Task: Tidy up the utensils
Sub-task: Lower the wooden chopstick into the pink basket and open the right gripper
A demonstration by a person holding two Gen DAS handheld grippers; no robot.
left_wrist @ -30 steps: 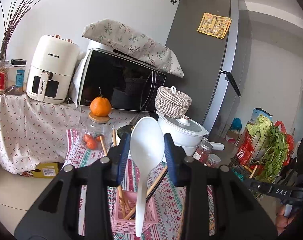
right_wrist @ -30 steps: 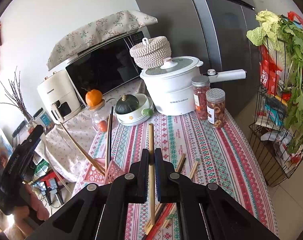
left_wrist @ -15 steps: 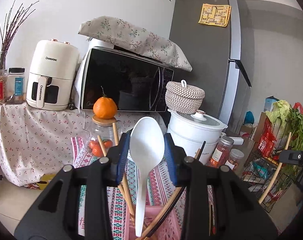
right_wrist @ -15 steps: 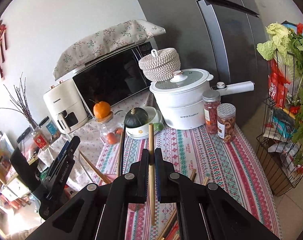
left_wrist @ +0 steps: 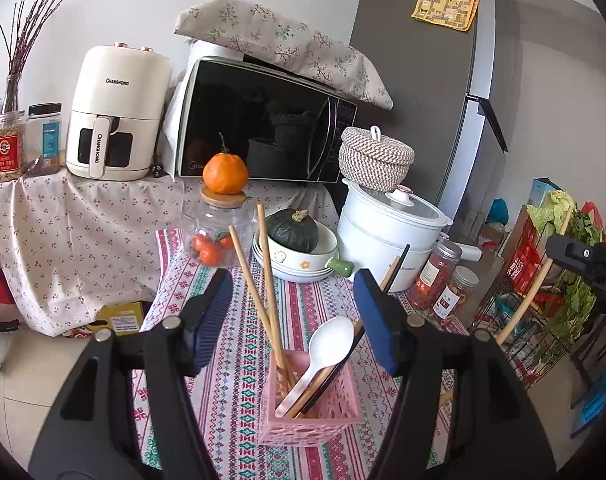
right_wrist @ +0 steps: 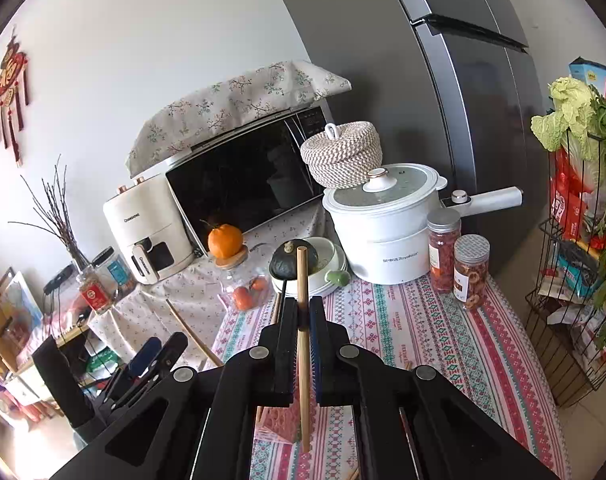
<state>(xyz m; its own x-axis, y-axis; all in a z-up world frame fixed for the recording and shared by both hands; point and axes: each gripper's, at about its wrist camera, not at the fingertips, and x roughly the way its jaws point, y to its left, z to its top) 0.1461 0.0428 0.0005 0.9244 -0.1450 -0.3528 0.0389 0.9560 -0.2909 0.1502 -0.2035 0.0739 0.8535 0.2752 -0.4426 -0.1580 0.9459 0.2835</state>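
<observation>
Opening over the pink basket, the left gripper has its blue pads spreading, with nothing pinched between them.

- White spoon: low centre of the left view, standing in the basket, bowl up and leaning right. It lies free of the pads, so the drop looks finished.
- Wooden chopsticks: in the same basket, fanned up towards the left; a dark one leans right. The basket's walls keep them upright, which is probably why it serves as the holder.
- Right gripper: centre of the right view, pads pressed together on a single chopstick. It is pinched near the middle and stands almost vertical, likely so the lower tip can go straight down into the basket.
- Basket in the right view: only a pink corner shows, lower centre, beneath the held stick; most of it is hidden by the gripper.
- Striped tablecloth: carries the basket. A stick end shows at the bottom edge of the right view, so sorting seems unfinished.
</observation>
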